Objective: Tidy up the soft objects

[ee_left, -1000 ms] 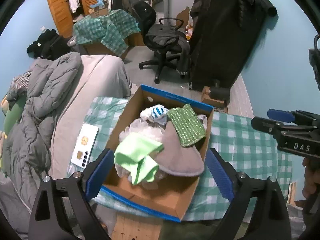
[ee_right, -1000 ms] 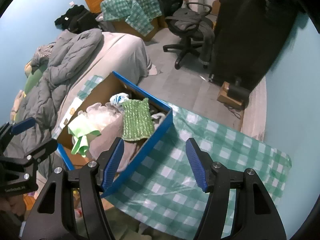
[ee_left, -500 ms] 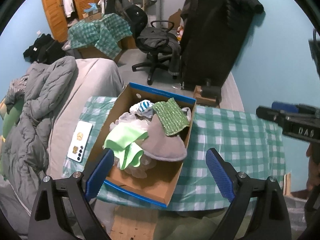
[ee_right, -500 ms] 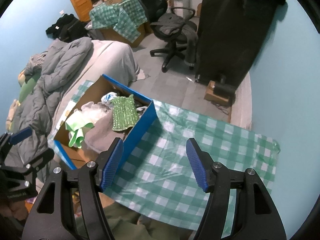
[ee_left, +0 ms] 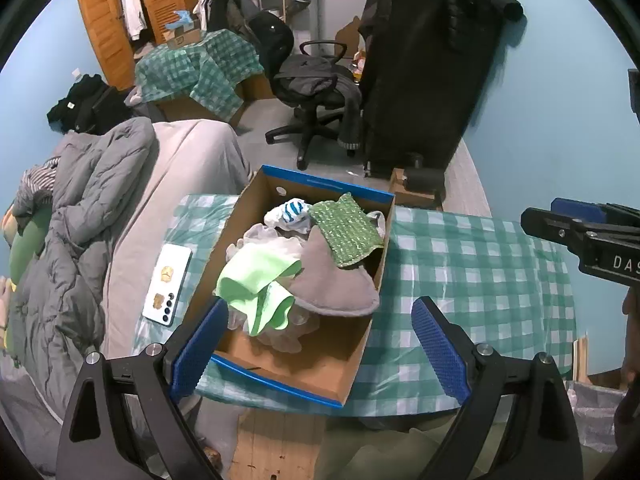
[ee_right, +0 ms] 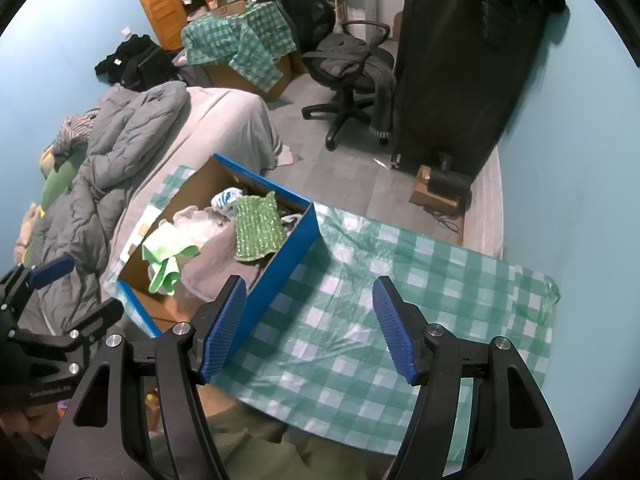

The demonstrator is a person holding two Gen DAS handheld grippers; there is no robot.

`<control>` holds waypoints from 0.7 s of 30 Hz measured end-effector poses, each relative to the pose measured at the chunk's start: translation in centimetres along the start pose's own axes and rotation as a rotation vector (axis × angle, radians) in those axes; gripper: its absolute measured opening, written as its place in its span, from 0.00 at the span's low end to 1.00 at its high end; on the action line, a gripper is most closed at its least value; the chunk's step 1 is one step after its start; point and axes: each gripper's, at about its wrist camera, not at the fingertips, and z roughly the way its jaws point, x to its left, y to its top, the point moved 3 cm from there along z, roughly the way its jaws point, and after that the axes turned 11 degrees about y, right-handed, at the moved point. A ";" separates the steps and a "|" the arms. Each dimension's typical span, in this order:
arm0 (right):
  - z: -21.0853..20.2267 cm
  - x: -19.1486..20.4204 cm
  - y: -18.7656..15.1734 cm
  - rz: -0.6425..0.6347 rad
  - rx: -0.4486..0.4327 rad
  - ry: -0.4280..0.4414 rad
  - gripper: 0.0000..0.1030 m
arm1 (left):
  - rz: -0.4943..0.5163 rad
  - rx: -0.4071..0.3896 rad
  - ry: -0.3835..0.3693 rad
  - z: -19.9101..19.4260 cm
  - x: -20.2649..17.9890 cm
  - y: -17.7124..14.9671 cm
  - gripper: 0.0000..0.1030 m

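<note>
A cardboard box with a blue rim [ee_left: 320,376] [ee_right: 280,276] sits on a green checked tablecloth [ee_left: 472,264] [ee_right: 360,344]. Inside lie a light green cloth [ee_left: 256,280] [ee_right: 164,256], a grey felt piece [ee_left: 332,284] [ee_right: 208,264], a green knitted cloth [ee_left: 346,230] [ee_right: 256,230], a blue-and-white striped sock [ee_left: 292,210] [ee_right: 224,199] and crumpled clear plastic. My left gripper [ee_left: 320,344] hovers open above the box's near end, holding nothing. My right gripper [ee_right: 308,328] hangs open over the bare tablecloth, to the right of the box.
A white phone [ee_left: 168,284] lies on the cloth left of the box. A bed with a grey duvet [ee_left: 80,216] runs along the left. An office chair [ee_left: 316,92], a black garment rack [ee_left: 424,80] and a small brown box [ee_right: 434,192] stand on the floor behind.
Both grippers have drawn back and risen from the box, so it looks smaller and more tablecloth shows. Their jaws stay wide and empty. The box's contents lie unchanged.
</note>
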 end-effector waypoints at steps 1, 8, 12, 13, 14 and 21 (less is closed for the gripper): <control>0.0 0.0 0.0 0.000 0.000 -0.001 0.63 | 0.000 0.002 0.000 0.0 0.1 0.0 0.91; 0.0 0.1 -0.1 0.002 -0.002 0.002 0.63 | -0.009 0.019 0.007 0.3 0.5 -0.1 0.91; 0.0 0.1 0.0 0.002 0.002 0.001 0.63 | -0.017 0.026 0.008 0.4 0.7 -0.1 0.91; 0.0 0.1 0.0 0.002 0.002 0.002 0.63 | -0.018 0.027 0.008 0.5 0.6 -0.1 0.91; 0.1 0.1 0.0 0.002 0.002 0.002 0.63 | -0.017 0.028 0.007 0.5 0.7 -0.1 0.91; 0.1 0.1 0.0 0.003 0.001 0.001 0.63 | -0.022 0.034 0.015 0.7 0.6 -0.1 0.91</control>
